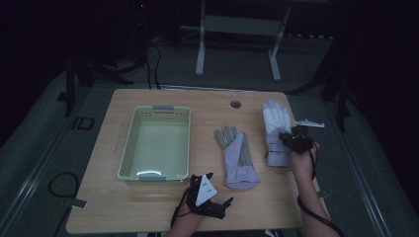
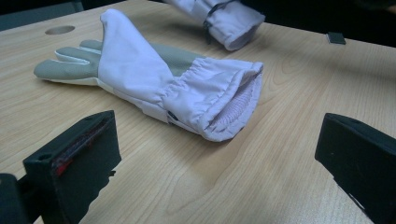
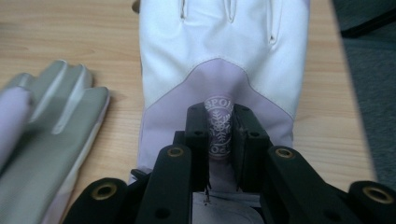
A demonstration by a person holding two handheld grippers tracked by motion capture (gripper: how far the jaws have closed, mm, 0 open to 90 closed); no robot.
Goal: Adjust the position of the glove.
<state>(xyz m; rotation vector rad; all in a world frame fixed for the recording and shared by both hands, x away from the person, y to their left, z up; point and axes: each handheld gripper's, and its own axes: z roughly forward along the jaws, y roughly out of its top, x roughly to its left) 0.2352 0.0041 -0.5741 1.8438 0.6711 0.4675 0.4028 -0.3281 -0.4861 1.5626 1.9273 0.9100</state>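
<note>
The right gripper (image 3: 220, 135) pinches a fold of the white and lilac glove (image 3: 219, 51) at centre frame; the pinched fabric bears a round snowflake emblem with lettering reading "SPO", the rest unreadable. The left gripper (image 2: 219, 158), low in its view, stands wide apart over bare wood, just short of the grey-palmed glove (image 2: 140, 70). In the high view, a pale green basket (image 1: 126, 148) sits left on the wooden table (image 1: 276, 197).
</note>
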